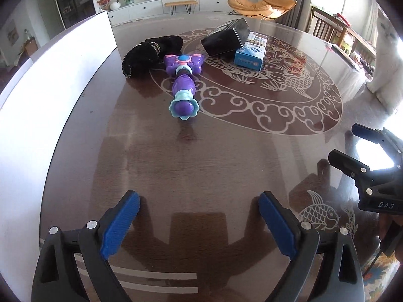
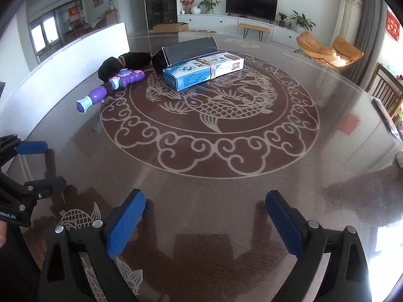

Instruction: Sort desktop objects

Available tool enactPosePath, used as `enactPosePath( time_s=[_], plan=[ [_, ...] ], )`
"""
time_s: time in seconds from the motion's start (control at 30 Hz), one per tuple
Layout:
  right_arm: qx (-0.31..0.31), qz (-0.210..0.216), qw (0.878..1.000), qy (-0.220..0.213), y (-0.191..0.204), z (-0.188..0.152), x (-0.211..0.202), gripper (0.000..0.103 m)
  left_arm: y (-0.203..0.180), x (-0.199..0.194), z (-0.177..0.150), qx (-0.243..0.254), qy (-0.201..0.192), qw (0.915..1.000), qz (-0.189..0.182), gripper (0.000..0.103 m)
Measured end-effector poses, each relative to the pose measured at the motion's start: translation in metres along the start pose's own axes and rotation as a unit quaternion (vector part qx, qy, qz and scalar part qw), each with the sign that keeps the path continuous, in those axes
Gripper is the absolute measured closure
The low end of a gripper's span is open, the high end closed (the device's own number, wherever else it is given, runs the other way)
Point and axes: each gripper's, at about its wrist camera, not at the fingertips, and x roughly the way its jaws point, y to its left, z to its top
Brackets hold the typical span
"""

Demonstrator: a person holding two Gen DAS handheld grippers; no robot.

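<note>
A purple toy wand (image 1: pixel 183 83) lies on the dark table (image 1: pixel 201 156), straight ahead of my left gripper (image 1: pixel 199 216), which is open and empty. Behind it lies a black cloth bundle (image 1: pixel 148 54). A black box (image 1: pixel 225 40) and a blue-white carton (image 1: pixel 250 54) lie further right. In the right wrist view the wand (image 2: pixel 110 86), bundle (image 2: pixel 124 64), black box (image 2: pixel 189 50) and the carton (image 2: pixel 201 71), tied with a rubber band, lie far ahead on the left. My right gripper (image 2: pixel 205 221) is open and empty.
A white board (image 1: pixel 50 105) stands along the table's left edge. The table has a glass top with a fish pattern. Wooden chairs (image 1: pixel 327 29) stand at the far right. The right gripper (image 1: pixel 372 171) shows at the right edge of the left wrist view.
</note>
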Motion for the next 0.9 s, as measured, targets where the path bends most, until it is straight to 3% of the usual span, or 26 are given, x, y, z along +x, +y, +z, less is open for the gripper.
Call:
enactPosePath(
  time_s=[0.1,0.33,0.57,0.9],
  plan=[
    [0.011,0.002,1.0,-0.004,-0.003,0.0,0.0,0.005,0.003,0.004,0.003,-0.011,-0.01,0.9999,0.006,0.0],
    [0.006,-0.001,1.0,0.001,0.002,-0.001,0.003,0.0,0.004,0.007,0.005,-0.03,-0.046,0.9984,0.016,0.0],
    [0.006,-0.001,1.0,0.001,0.002,-0.001,0.003,0.0,0.002,0.011,0.012,-0.029,-0.056,0.9979,0.016,0.0],
    [0.006,-0.001,1.0,0.001,0.002,-0.001,0.003,0.0,0.012,0.037,0.061,-0.019,-0.063,0.9978,0.008,0.0]
  ],
)
